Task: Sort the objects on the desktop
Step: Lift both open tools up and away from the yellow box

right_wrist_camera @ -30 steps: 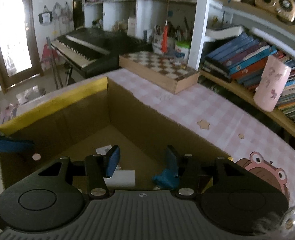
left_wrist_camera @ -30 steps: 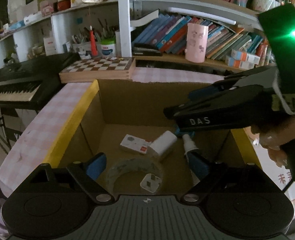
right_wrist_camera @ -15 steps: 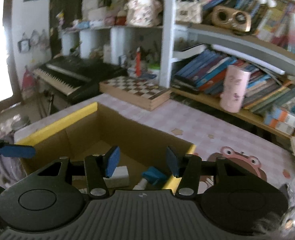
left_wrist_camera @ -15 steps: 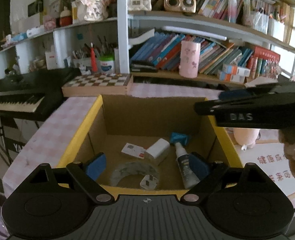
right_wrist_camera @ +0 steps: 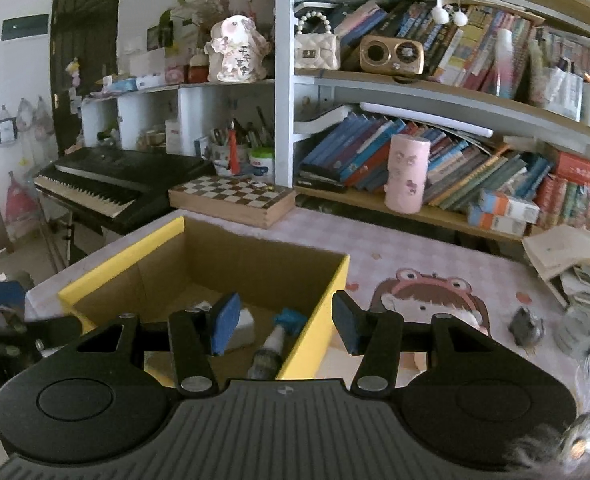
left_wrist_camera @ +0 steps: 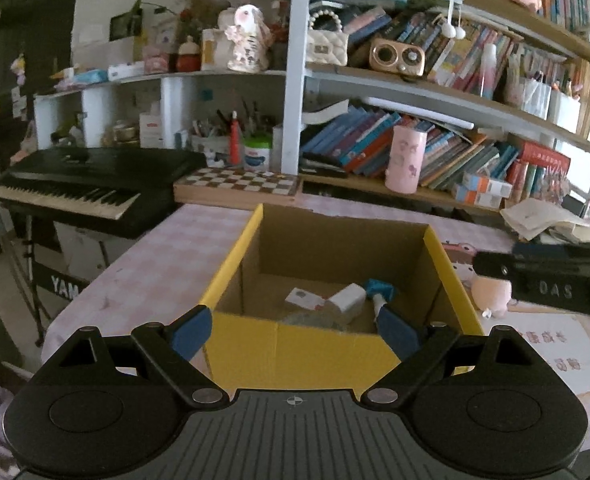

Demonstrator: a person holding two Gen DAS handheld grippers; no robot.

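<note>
Your left gripper [left_wrist_camera: 295,330] hangs wide open and empty just short of the near wall of the cardboard box [left_wrist_camera: 295,350], which sits toward the desk's left edge. Held back and above like this, it probably leaves you a clear look down into the box. Inside lie a small white card [left_wrist_camera: 302,297], a white adapter block [left_wrist_camera: 349,300] and a spray bottle [left_wrist_camera: 379,300] with a teal cap, lying flat and close together on the floor of the box, so those items look sorted already.

Your right gripper [right_wrist_camera: 283,322] is also open with nothing between its pads; it straddles the box's right wall, one blue pad [right_wrist_camera: 225,322] over the interior.

The left view looks squarely into the box but cuts off most of the desk [left_wrist_camera: 167,256] to the right. The right view fills that in: on the pink mat near the desk's right edge sits a small grey object [right_wrist_camera: 527,330], too blurred to name, with a stack of papers [right_wrist_camera: 567,248] beyond it toward the far right corner. The grey thing is likely your next pick.
</note>
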